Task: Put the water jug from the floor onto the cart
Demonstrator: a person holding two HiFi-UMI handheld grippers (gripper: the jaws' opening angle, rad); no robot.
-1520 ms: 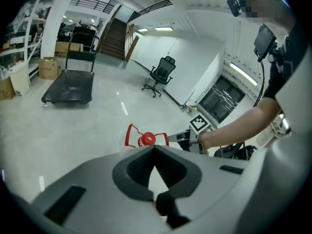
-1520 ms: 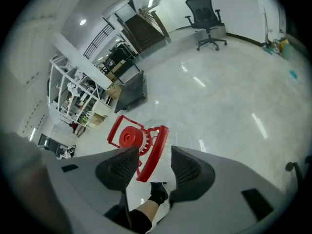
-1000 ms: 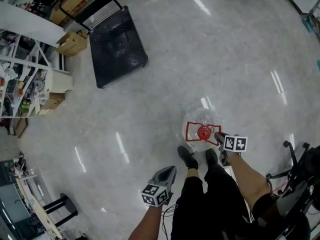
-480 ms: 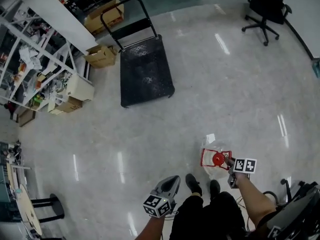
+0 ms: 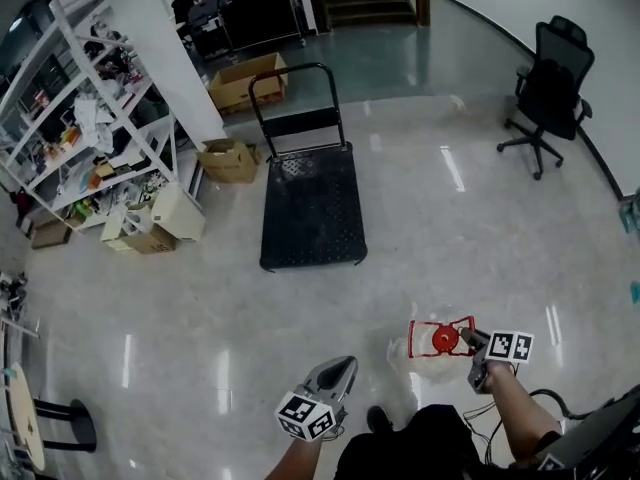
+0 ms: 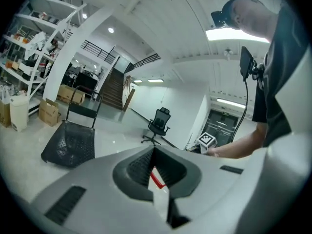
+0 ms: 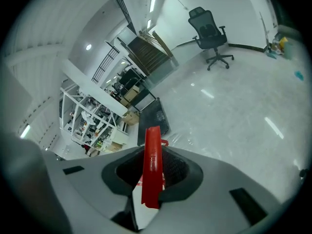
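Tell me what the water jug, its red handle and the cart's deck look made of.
Water jug: likely clear, glossy plastic by its see-through, glinting body. Red handle: thin, stiff plastic strip, smooth and opaque. Cart's deck: dark and matte with a dotted texture; probably metal or hard plastic, unclear from here.

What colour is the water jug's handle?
Red; the handle shows best in the right gripper view.
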